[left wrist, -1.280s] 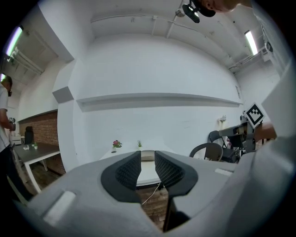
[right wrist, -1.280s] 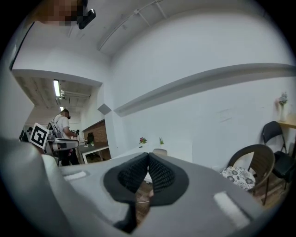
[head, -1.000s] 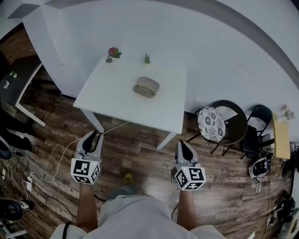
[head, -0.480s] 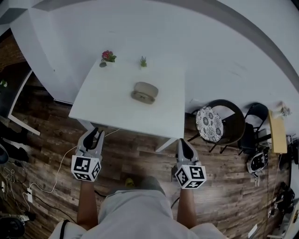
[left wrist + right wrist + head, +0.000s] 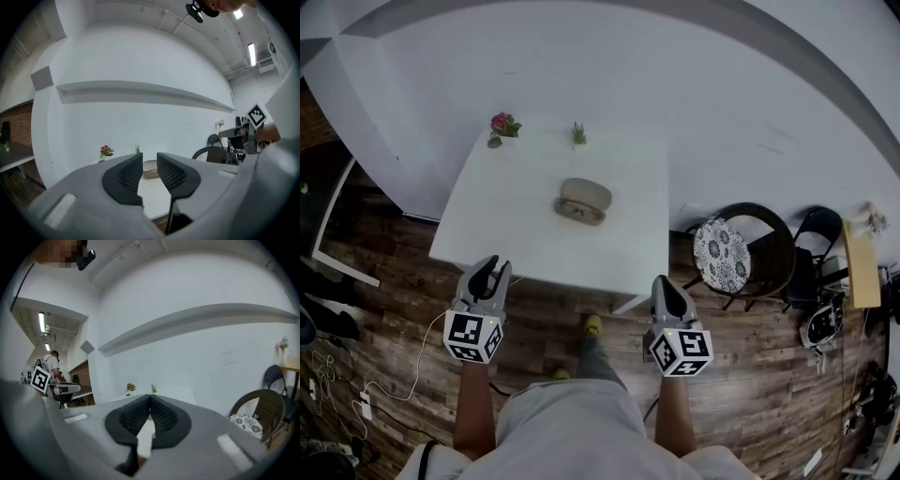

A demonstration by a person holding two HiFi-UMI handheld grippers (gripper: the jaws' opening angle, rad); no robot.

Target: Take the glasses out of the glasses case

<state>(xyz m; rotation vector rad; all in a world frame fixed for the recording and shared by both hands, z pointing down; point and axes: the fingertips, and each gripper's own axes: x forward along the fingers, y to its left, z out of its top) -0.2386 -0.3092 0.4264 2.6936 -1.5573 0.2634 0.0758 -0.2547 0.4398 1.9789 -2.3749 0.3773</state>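
Observation:
A beige glasses case [image 5: 583,200] lies open on the white table [image 5: 516,225], with dark glasses showing at its near edge. In the left gripper view the case [image 5: 150,169] sits far ahead, seen through the gap between the jaws. My left gripper [image 5: 488,271] hangs open just short of the table's near left edge, holding nothing. My right gripper [image 5: 664,290] is shut and empty, over the floor by the table's near right corner. Its tips [image 5: 150,398] meet in the right gripper view.
A pink flower pot [image 5: 500,127] and a small green plant [image 5: 578,134] stand at the table's far edge by the white wall. A round chair with a patterned cushion [image 5: 724,251] and a black folding chair [image 5: 814,253] are to the right. A white cable [image 5: 420,323] trails on the wood floor.
The person has stepped toward the table, so it now lies nearer both grippers. The left gripper has reached the table's near edge. Both grippers keep their states.

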